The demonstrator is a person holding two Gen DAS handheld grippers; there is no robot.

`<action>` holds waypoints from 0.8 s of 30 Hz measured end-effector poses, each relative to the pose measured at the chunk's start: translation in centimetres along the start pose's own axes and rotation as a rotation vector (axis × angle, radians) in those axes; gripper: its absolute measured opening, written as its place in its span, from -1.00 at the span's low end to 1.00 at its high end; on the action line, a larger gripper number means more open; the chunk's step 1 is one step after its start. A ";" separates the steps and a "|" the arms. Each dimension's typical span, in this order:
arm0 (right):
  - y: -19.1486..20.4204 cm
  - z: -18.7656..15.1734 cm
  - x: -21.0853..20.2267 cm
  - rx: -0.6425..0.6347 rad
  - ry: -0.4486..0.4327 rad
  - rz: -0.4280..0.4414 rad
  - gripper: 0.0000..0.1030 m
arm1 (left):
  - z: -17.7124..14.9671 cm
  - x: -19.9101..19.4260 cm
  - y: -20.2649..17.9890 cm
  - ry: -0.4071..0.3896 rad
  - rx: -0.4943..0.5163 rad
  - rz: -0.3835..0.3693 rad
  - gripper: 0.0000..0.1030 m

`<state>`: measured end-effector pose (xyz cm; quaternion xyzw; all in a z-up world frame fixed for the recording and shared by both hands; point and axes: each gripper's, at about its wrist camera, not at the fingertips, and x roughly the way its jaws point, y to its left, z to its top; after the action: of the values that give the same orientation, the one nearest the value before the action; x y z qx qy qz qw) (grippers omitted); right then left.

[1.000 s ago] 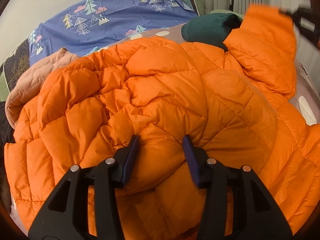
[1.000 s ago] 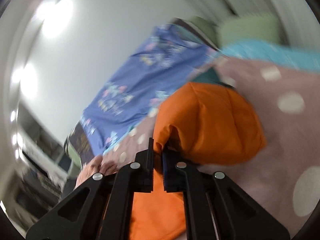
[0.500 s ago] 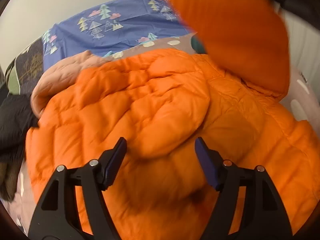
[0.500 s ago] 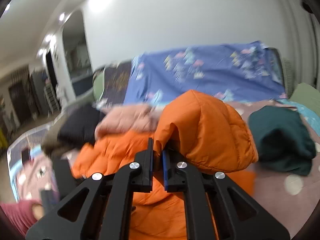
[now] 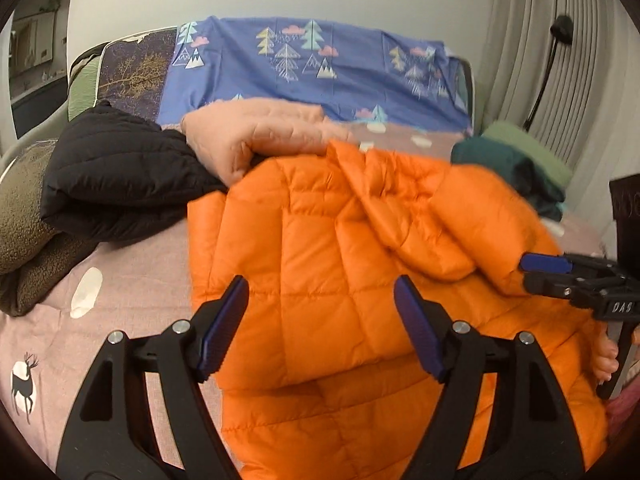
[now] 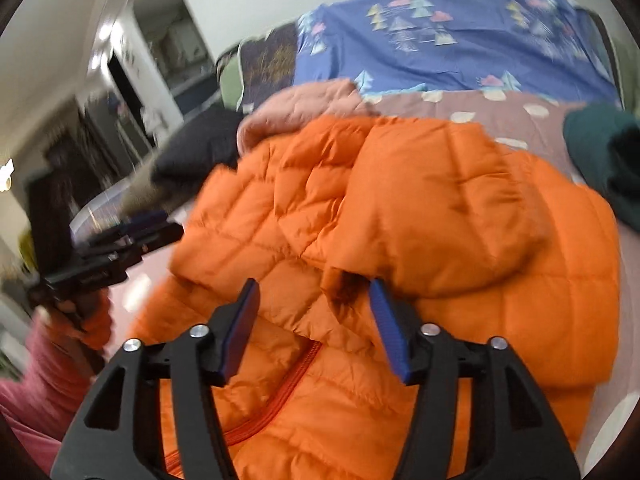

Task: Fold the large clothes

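We held the left gripper [image 5: 320, 328] angled downward, its jaws spread wide and opening further, the blue pads [image 5: 222, 330] clear of any grip; the right gripper [image 6: 314, 326] was tilted down likewise, its jaws opening fast, nothing pressed between its pads [image 6: 388, 330]; from the left wrist view the right gripper [image 5: 538, 270] reached in from the right edge; our right hand [image 5: 606, 360] showed bare fingers beneath it; a pink sleeve [image 6: 44, 364] covered our left arm.
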<state>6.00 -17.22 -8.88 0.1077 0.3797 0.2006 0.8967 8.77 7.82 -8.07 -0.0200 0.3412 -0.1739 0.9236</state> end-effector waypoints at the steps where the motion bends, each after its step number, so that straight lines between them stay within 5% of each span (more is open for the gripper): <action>1: -0.5 0.1 -0.5 0.032 -0.014 -0.012 0.28 | 0.1 -0.4 -0.1 -0.010 0.000 -0.014 0.49; 10: -9.0 0.6 0.5 0.649 -0.030 0.020 0.38 | 0.4 -0.8 -1.3 -0.035 0.014 -0.018 0.50; 14: -5.9 3.1 2.1 0.542 -0.053 0.109 0.38 | 0.0 -1.4 0.5 -0.031 -0.017 0.015 0.51; 18: 1.3 5.8 4.0 0.314 0.013 0.328 0.38 | 0.0 -2.2 2.4 -0.051 -0.073 0.040 0.51; 24: 5.8 5.5 4.4 0.124 0.059 0.324 0.38 | -0.3 -3.3 5.1 -0.050 -0.160 -0.020 0.59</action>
<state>11.17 -10.34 -5.89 0.2165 0.3950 0.3217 0.8328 7.81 13.77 -7.07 -0.1014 0.3305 -0.1548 0.9255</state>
